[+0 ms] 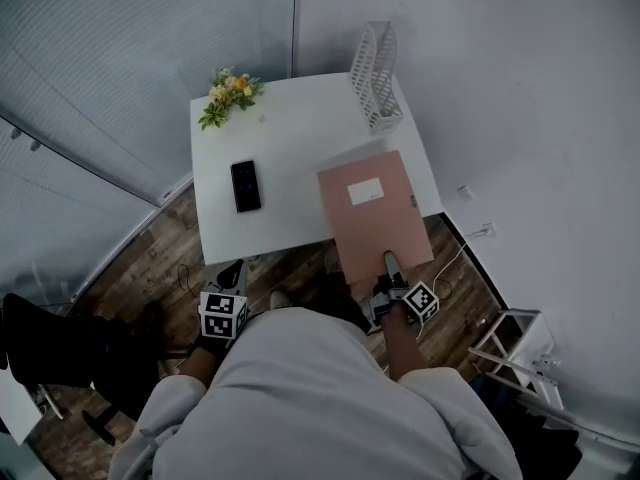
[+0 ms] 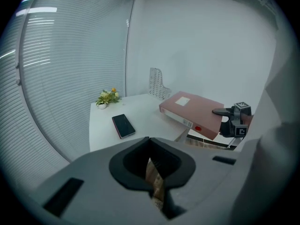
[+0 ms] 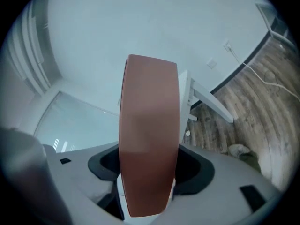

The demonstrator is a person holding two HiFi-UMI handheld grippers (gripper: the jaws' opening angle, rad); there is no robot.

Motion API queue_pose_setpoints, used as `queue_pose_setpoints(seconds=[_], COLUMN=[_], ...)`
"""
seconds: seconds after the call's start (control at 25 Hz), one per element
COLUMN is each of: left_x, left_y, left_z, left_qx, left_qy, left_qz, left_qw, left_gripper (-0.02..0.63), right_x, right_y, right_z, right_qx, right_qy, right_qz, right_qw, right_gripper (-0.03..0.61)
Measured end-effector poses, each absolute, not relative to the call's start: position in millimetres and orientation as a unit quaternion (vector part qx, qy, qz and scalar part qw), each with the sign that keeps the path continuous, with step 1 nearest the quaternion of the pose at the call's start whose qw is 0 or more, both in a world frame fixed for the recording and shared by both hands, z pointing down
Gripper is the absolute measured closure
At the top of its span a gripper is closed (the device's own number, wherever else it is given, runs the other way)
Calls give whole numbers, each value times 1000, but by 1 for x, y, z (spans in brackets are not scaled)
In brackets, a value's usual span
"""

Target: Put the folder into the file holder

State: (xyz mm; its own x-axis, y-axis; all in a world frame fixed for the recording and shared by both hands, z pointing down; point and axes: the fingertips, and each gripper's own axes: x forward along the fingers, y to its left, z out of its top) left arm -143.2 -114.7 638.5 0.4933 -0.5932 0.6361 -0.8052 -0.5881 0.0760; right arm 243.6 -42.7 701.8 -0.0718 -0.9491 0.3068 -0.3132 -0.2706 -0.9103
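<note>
A pink folder (image 1: 372,213) with a white label sticks out past the near right edge of the white table (image 1: 290,148). My right gripper (image 1: 390,268) is shut on its near edge, one finger lying on top of the cover. In the left gripper view the folder (image 2: 192,108) hangs tilted just above the table corner, and in the right gripper view the folder (image 3: 149,135) fills the space between the jaws. The white mesh file holder (image 1: 375,76) stands at the table's far right corner. My left gripper (image 1: 232,271) is shut on nothing, below the table's near left edge.
A black phone (image 1: 246,185) lies left of the table's middle, and a small flower bunch (image 1: 229,94) sits at the far left corner. A white wire rack (image 1: 510,343) stands on the wooden floor at the right, and a black chair (image 1: 50,353) at the left.
</note>
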Motion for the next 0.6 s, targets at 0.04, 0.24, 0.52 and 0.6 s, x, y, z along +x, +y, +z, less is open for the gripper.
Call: queue_pose_setpoints(seconds=[0.04, 0.24, 0.52, 0.6], left_x=[-140, -124, -105, -103], left_y=[-116, -118, -123, -123], left_z=[638, 635, 628, 628], left_qx=[846, 855, 860, 858], left_qy=[-412, -401, -398, -402], left_qz=[283, 274, 260, 255], left_qw=[184, 184, 186, 190], left_gripper=[606, 606, 606, 606], right_x=[254, 309, 372, 384], right_y=[-43, -53, -89, -103], right_z=[691, 630, 552, 528], right_qx=[-617, -649, -664, -665], right_qy=[528, 560, 595, 608], right_qz=[-502, -443, -400, -390], right_qw=[297, 264, 212, 190], right_gripper=[265, 273, 279, 279])
